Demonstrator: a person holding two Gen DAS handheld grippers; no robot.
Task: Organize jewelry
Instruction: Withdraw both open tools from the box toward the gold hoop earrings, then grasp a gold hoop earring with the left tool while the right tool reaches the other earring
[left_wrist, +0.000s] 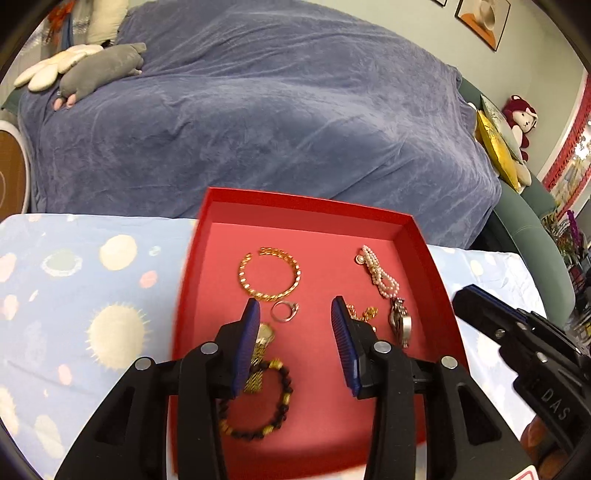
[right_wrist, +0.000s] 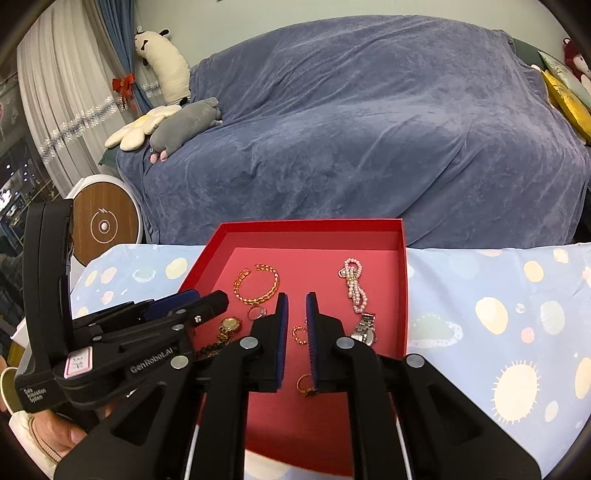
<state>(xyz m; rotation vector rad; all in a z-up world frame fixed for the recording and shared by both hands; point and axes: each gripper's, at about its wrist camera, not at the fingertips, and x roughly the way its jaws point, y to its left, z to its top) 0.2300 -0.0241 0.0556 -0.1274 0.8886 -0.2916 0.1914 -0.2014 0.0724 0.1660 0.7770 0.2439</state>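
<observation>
A red tray holds jewelry: a gold chain bracelet, a silver ring, a pearl bracelet, a silver watch, a gold watch, a dark bead bracelet and small gold pieces. My left gripper is open above the tray middle, empty. My right gripper is nearly closed with a narrow gap, empty, above the small gold pieces.
The tray sits on a light blue patterned cloth. Behind it is a sofa under a blue blanket with plush toys. A round wooden device stands at left.
</observation>
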